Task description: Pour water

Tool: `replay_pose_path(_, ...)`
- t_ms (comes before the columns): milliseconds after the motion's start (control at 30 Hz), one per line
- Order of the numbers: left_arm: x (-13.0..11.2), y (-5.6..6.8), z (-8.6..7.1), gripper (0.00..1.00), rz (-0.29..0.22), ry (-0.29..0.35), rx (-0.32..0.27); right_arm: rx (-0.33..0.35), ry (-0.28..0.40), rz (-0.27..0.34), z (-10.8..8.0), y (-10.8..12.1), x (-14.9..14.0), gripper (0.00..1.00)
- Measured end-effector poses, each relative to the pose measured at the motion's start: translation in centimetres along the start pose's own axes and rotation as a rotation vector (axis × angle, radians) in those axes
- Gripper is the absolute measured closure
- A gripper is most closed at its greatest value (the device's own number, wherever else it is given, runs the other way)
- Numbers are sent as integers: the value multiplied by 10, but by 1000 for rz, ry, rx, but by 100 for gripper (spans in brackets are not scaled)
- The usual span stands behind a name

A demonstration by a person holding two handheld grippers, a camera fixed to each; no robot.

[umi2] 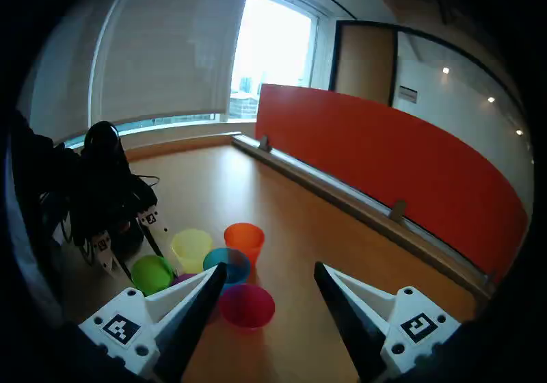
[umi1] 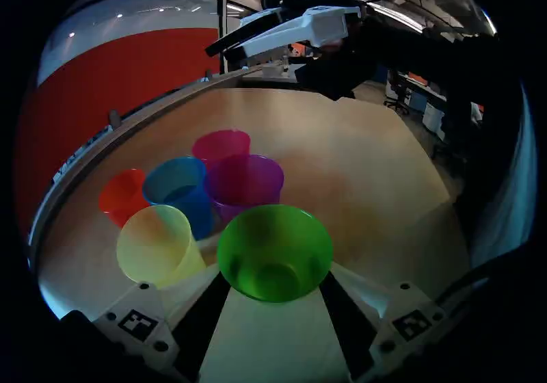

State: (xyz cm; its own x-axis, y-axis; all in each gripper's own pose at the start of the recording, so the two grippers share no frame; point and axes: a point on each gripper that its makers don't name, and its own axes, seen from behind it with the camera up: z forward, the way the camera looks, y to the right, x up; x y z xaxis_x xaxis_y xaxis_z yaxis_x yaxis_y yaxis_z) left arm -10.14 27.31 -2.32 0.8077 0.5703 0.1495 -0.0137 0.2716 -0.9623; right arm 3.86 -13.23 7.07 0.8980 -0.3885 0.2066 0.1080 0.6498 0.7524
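Note:
A green cup (umi1: pixel 273 253) stands upright between the fingers of my left gripper (umi1: pixel 275 278), whose jaws press on both its sides. Just beyond it cluster a yellow cup (umi1: pixel 156 246), a blue cup (umi1: pixel 176 191), an orange cup (umi1: pixel 123 195), a purple cup (umi1: pixel 246 181) and a pink cup (umi1: pixel 221 147). My right gripper (umi2: pixel 268 270) hangs open above the table with nothing between its fingers; below it lie the pink cup (umi2: pixel 246 306), blue cup (umi2: pixel 227 263), orange cup (umi2: pixel 244 238), yellow cup (umi2: pixel 191 246) and green cup (umi2: pixel 152 273). Whether any cup holds water I cannot tell.
The cups stand on a light wooden table (umi1: pixel 355 150). A red partition (umi2: pixel 410 164) with a rail runs along its far edge. In the right gripper view the left gripper (umi2: pixel 126 239) and a dark sleeve sit by the green cup; a bright window is behind.

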Motion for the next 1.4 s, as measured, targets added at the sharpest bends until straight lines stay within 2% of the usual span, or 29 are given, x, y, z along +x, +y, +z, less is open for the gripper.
replay_pose_path(267, 3, -3, -5, 18, 0, 11, 11, 5, -1, 1, 2, -1, 0, 0)
replay_pose_path(967, 2, -12, -37, 18, -2, 34, 77, 35, -15, -4, 22, -11, 1, 0)
replay_pose_path(1400, 7, -27, -63, 18, -32, 80, 150, 60, -29, -7, 40, -19, 0, 0)
